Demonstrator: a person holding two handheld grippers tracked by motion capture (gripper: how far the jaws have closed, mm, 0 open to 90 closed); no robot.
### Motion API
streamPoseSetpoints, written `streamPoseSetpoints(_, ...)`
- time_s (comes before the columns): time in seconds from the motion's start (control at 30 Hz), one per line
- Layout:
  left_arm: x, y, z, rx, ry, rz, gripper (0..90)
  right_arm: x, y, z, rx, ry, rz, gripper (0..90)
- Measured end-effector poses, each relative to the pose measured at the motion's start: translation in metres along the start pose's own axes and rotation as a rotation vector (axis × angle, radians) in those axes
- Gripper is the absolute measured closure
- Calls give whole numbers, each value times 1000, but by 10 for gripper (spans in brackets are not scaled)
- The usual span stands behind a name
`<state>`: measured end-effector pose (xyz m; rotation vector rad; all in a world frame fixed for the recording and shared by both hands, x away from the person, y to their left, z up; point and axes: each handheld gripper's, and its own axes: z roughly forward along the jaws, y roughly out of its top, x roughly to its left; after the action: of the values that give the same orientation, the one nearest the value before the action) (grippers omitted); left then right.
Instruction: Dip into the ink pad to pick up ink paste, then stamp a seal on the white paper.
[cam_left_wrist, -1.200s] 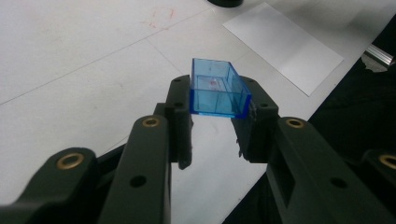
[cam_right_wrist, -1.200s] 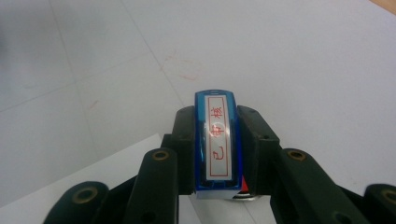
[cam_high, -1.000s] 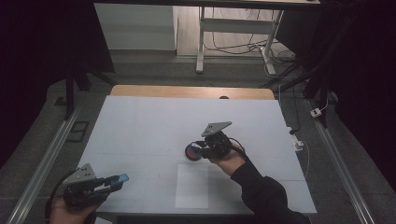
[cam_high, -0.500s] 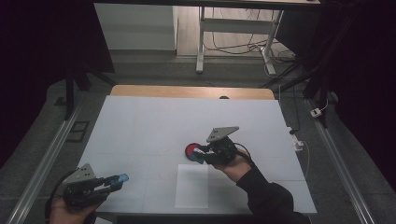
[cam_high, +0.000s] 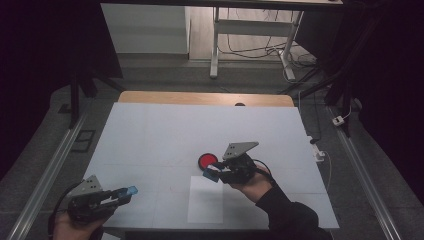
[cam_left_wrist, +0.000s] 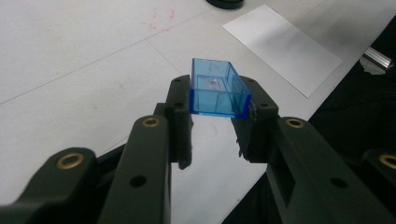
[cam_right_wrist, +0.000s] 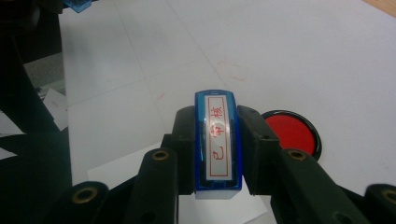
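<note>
Firmly clamped in the right gripper (cam_right_wrist: 215, 154): blue stamp (cam_right_wrist: 218, 144), over the table (cam_high: 150, 135), just beside the red ink pad (cam_right_wrist: 290, 132). Pinched in the left gripper (cam_left_wrist: 218, 126): clear blue cap (cam_left_wrist: 217, 88).

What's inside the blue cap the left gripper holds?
The blue cap looks hollow and empty; through its clear walls only the white table shows. The left gripper hides its lower sides.
</note>
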<state>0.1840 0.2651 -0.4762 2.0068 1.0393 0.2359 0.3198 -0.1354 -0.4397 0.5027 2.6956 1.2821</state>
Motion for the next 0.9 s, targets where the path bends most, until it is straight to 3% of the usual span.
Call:
streamPoseSetpoints(0.47, 0, 0, 0, 1, 1, 1, 684, 12, -4, -4, 21, 18, -20, 698)
streamPoseSetpoints(0.9, 0, 0, 0, 2, 0, -1, 684, 18, -10, 4, 57, 18, -43, 698)
